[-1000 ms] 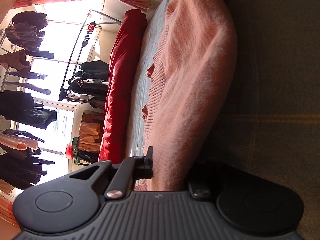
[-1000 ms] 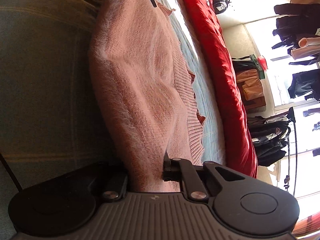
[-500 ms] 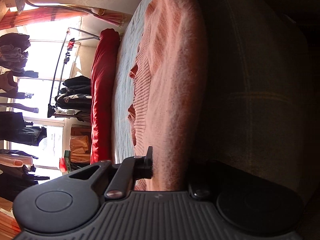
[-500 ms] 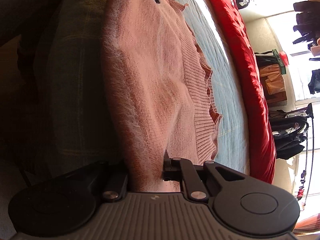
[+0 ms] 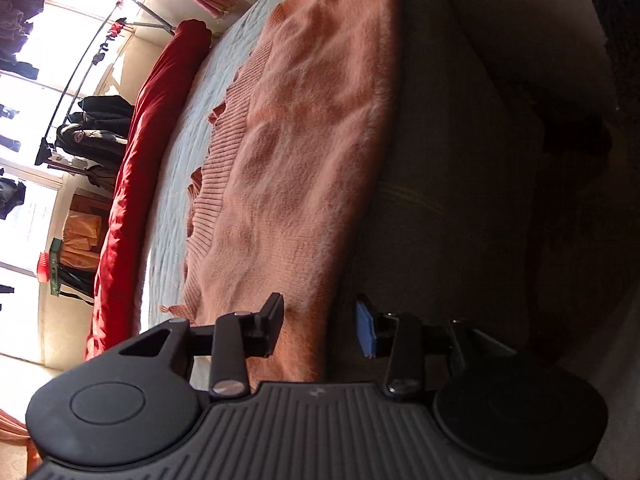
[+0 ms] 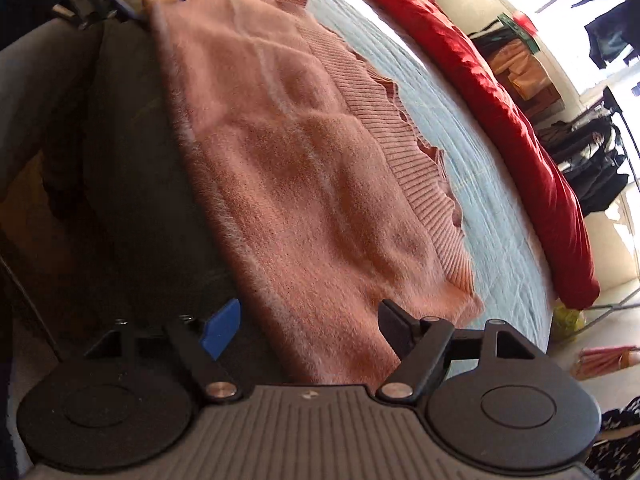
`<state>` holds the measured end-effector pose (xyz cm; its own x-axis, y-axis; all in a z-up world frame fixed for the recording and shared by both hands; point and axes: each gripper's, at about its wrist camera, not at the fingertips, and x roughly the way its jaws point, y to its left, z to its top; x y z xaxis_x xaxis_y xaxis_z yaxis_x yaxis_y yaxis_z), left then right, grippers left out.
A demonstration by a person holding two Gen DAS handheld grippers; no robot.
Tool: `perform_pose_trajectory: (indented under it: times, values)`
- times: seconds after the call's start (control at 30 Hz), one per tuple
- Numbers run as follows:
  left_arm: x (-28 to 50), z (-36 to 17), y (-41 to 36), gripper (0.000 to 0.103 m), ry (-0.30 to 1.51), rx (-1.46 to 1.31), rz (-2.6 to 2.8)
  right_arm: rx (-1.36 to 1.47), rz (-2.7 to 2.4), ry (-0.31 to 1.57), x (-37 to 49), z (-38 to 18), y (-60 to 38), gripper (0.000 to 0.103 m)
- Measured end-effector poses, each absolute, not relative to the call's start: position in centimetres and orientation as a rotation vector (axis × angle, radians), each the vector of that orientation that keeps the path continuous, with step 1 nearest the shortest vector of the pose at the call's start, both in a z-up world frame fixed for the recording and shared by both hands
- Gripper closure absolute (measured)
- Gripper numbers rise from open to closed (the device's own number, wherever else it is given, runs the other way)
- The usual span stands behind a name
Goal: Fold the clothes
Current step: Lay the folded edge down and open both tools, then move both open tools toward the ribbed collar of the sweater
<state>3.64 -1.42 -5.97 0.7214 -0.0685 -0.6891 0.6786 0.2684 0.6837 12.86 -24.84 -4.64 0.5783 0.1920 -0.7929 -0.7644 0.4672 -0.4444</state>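
A fuzzy pink sweater [image 5: 304, 152] lies folded along the near edge of the bed, its ribbed hem toward the light blue sheet. My left gripper [image 5: 320, 322] sits at one end of the folded edge; its jaws are opening, the fabric lies loose between them and the blue pad [image 5: 366, 330] stands clear of it. My right gripper [image 6: 310, 320] is at the other end of the sweater [image 6: 304, 168], jaws opening wide around the fabric without pressing it. In the right wrist view the left gripper [image 6: 116, 6] shows far off at the sweater's top corner.
The light blue sheet [image 5: 188, 160] covers the bed, with a rolled red duvet [image 6: 500, 112] along its far side. A dark olive blanket [image 5: 452, 184] hangs down the near side. Beyond the bed a rack of dark coats [image 5: 96, 128] stands by the bright window.
Both grippers were shut on the sweater's folded edge; now both have let go and their jaws stand apart. The sweater has come down flatter onto the bed, and both views have tilted.
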Motion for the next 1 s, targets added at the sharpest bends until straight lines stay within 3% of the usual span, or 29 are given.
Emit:
perform_pose_trajectory:
  times: [0.1,0.3,0.43,0.57,0.77,0.83,1.0]
  values:
    - [4.3,-4.1,-0.3,0.063,0.643,1.098,-0.532,-0.704,0.640,0.758,14.8,-3.1,-26.7,0.017]
    - [9.9,-0.7,1.5,0.049,0.649,0.651,-0.455,-0.339,0.627,0.750,18.5,-2.3,-28.6,0.012]
    - [12.3,-2.5,3.0,0.048,0.730,0.377,-0.438,-0.216,0.585,0.796,19.6,-4.8,-29.3,0.012]
    - [8.4,-6.1,4.3,0.044,0.793,0.413,-0.379,-0.234,0.516,0.856,18.6,-8.1,-30.4,0.011]
    - [7.4,-3.3,5.5,0.043,0.773,0.348,-0.355,-0.197,0.519,0.789,16.9,-7.0,-31.4,0.008]
    - [7.9,-2.6,5.2,0.034,0.739,0.333,-0.353,-0.138,0.521,0.740,17.0,-6.1,-31.1,0.003]
    - [10.1,-4.9,5.3,0.034,0.824,0.251,-0.288,-0.002,0.482,0.773,18.3,-7.4,-30.5,0.001]
